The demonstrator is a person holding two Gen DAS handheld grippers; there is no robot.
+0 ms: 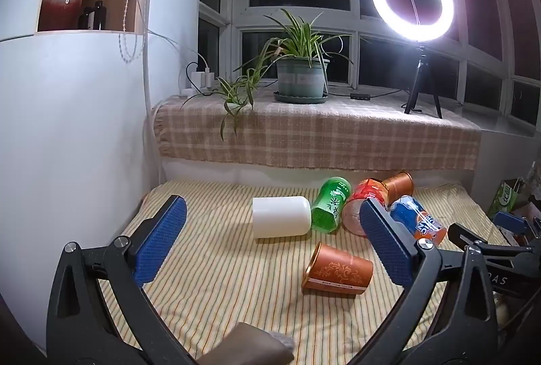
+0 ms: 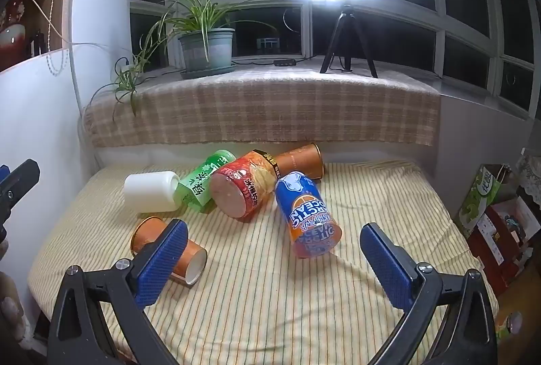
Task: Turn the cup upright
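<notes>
Several cups lie on their sides on a striped cloth (image 1: 219, 280). A white cup (image 1: 281, 221), a green cup (image 1: 329, 206), a red cup (image 1: 363, 199), a brown cup (image 1: 400, 184) and a blue-orange cup (image 1: 419, 219) form a far row. Another brown cup (image 1: 338, 270) lies nearer, alone. My left gripper (image 1: 274, 236) is open and empty, above the cloth in front of the white cup. My right gripper (image 2: 274, 260) is open and empty; the near brown cup (image 2: 192, 255) sits behind its left finger, the blue-orange cup (image 2: 309, 216) just ahead.
A plaid-covered windowsill (image 1: 318, 135) behind holds a potted plant (image 1: 301, 77) and a ring light on a tripod (image 1: 412, 0). A white cabinet wall (image 1: 67, 128) stands on the left. Boxes (image 2: 490, 216) sit off the cloth's right edge.
</notes>
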